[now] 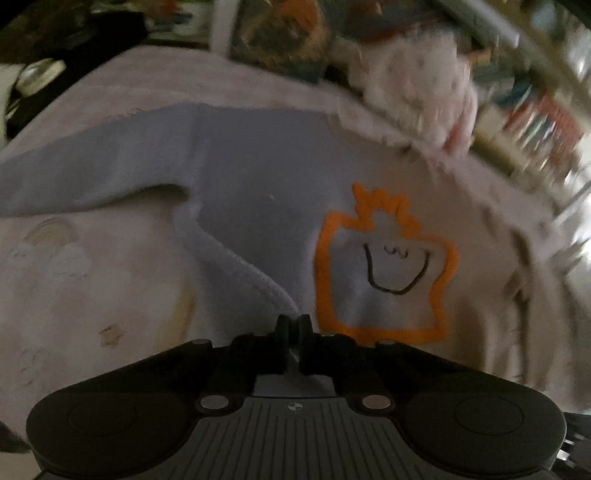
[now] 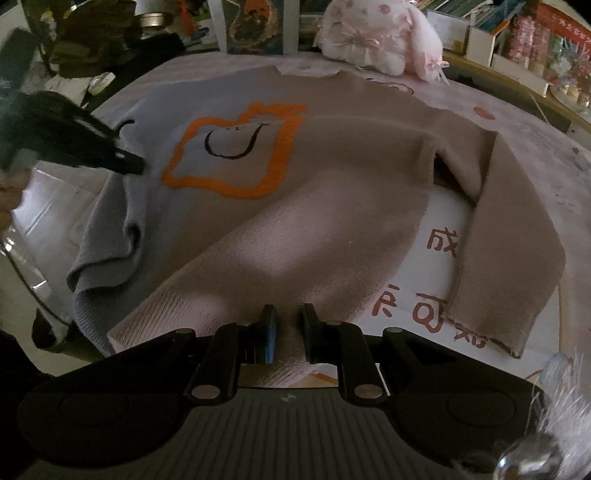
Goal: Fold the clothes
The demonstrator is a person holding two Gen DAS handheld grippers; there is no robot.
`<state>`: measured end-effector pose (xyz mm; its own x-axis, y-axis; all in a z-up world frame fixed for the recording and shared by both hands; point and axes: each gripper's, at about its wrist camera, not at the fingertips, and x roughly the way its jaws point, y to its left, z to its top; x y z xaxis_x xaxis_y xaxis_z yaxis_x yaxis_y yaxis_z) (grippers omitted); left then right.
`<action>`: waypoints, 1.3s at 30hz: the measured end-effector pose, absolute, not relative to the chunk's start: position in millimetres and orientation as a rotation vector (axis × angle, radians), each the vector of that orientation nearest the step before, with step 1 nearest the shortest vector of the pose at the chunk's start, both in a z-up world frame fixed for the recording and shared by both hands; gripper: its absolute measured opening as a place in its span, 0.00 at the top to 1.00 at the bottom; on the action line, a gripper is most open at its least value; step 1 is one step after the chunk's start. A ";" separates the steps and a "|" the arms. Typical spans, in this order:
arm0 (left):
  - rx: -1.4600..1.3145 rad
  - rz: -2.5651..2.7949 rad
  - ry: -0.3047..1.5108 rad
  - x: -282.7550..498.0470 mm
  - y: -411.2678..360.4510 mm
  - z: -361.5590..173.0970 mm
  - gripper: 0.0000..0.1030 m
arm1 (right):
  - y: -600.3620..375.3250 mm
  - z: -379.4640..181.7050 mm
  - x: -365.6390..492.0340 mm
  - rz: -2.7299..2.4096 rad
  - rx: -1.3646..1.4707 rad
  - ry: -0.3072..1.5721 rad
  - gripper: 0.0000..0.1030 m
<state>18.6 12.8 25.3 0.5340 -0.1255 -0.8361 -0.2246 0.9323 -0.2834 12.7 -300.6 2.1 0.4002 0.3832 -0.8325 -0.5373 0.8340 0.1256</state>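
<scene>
item: sweater (image 2: 295, 177), two-tone, grey-blue half and beige half, spread front-up on the bed (image 2: 517, 122) with the orange motif (image 2: 236, 151) showing.
landmark: orange motif; all places are given from it.
left hand-held gripper (image 1: 294, 325): just beside the motif on its grey-blue side, jaws closed tight on a ribbed grey edge of the sweater.
right hand-held gripper (image 2: 288, 325): below the motif at the beige hem, jaws narrowed onto the ribbed hem cloth, pinching it.
key relation: the body runs away from both my grippers, long axis from hem toward the neckline beyond the motif.
beige sleeve (image 2: 509, 236): well off to the motif's beige side, hanging down toward me.
nearer hand: left for the grey side, right for the hem.
plush toy (image 2: 376, 33): beyond the neckline, clear of the sweater.
judgement: next fold likely carries the grey side across the motif.
</scene>
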 end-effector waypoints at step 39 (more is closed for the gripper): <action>-0.173 0.076 0.965 33.8 102.2 -12.6 0.95 | -253.5 0.4 12.4 0.446 -0.159 1.029 0.96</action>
<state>33.8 102.2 -12.6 0.5679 -0.0128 -0.8230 -0.1411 0.9836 -0.1126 12.4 -253.5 0.4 0.4359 0.2830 -0.8544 -0.4302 0.8993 0.0784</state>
